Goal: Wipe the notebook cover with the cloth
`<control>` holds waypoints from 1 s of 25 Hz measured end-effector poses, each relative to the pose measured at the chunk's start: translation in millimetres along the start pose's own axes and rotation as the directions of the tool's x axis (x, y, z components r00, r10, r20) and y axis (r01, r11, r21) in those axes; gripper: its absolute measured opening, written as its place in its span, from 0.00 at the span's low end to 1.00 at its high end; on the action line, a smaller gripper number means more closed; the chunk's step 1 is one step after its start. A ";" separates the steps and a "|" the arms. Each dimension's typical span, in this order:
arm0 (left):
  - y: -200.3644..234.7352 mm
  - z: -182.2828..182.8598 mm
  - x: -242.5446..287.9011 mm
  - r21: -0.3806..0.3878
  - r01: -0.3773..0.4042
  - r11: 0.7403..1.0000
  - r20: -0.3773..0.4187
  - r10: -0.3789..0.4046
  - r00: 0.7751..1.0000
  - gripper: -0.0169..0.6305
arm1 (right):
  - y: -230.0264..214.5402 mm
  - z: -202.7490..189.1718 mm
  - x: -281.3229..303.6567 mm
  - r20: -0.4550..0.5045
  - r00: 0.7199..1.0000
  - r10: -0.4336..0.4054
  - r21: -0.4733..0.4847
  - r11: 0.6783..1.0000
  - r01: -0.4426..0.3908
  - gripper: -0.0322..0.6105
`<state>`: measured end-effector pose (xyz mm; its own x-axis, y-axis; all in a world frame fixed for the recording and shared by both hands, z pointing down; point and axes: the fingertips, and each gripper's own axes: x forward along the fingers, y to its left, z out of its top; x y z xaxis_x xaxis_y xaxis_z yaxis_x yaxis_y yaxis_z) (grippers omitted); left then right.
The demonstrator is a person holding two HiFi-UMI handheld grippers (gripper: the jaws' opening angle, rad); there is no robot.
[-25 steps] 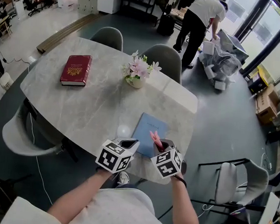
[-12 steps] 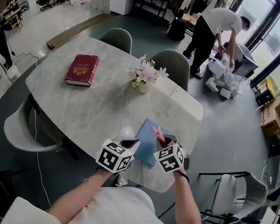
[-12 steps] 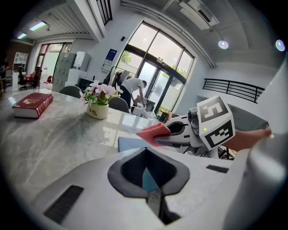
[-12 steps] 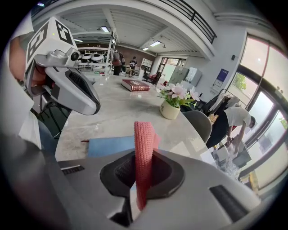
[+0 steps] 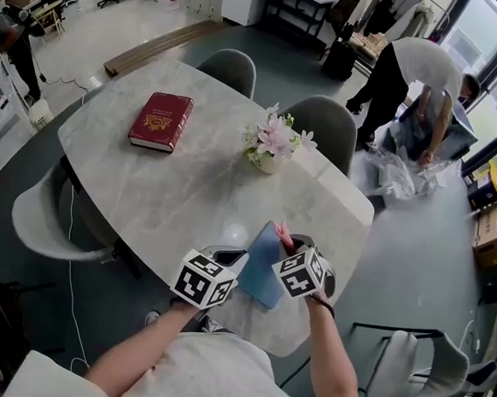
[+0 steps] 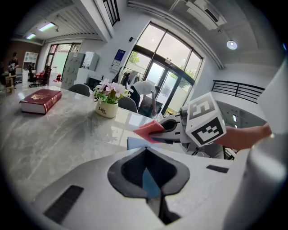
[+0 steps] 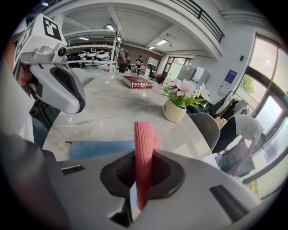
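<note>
A blue notebook (image 5: pixel 262 267) sits at the near edge of the marble table (image 5: pixel 172 187), and it looks tipped up on its left side. My left gripper (image 5: pixel 235 257) is shut on that edge, and a blue strip (image 6: pixel 147 181) shows between its jaws. My right gripper (image 5: pixel 286 244) hangs just above the notebook's far end, shut on a folded pink cloth (image 5: pixel 280 233). In the right gripper view the cloth (image 7: pixel 144 150) stands upright in the jaws, with the notebook (image 7: pixel 99 148) lying behind it and the left gripper (image 7: pixel 58 85) at the upper left.
A red book (image 5: pixel 161 120) lies at the table's far left. A pot of pink flowers (image 5: pixel 272 144) stands at the far middle. Grey chairs (image 5: pixel 323 122) ring the table. A person (image 5: pixel 417 74) bends over bags at the back right.
The notebook, flat on the table a second ago, now looks narrower and tipped up in the left gripper. The right gripper with the cloth stays just above it.
</note>
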<state>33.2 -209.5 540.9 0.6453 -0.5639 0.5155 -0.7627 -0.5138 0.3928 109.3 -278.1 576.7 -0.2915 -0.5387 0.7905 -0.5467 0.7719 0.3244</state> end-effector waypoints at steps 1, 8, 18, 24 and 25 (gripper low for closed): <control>1.7 0.5 0.9 -0.004 -0.005 1.000 0.000 0.005 1.000 0.03 | -2.1 0.1 5.1 -0.008 1.000 -0.002 -0.018 1.000 0.002 0.07; 18.4 -0.7 3.0 -0.034 -0.044 0.998 -0.001 0.044 0.999 0.04 | -12.0 0.6 37.6 -0.052 0.998 -0.028 -0.103 0.994 0.023 0.07; 16.6 -3.3 2.7 -0.026 -0.028 0.999 -0.013 0.027 1.000 0.03 | 13.9 -10.0 51.2 -0.100 0.995 0.029 -0.099 0.994 -0.039 0.07; 9.4 -7.1 -3.8 -0.013 -0.006 1.000 -0.014 0.006 1.000 0.04 | 29.0 -11.8 43.7 -0.105 0.994 0.036 -0.081 0.996 -0.044 0.07; 8.3 -7.9 -5.6 -0.011 -0.003 1.000 -0.014 0.003 1.000 0.03 | 32.1 -12.6 42.3 -0.108 0.993 0.036 -0.079 0.996 -0.045 0.07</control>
<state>22.9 -205.5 547.3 0.6422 -0.5562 0.5275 -0.7653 -0.5048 0.3994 89.3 -271.9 627.0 -0.2245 -0.4708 0.8532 -0.4695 0.8195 0.3287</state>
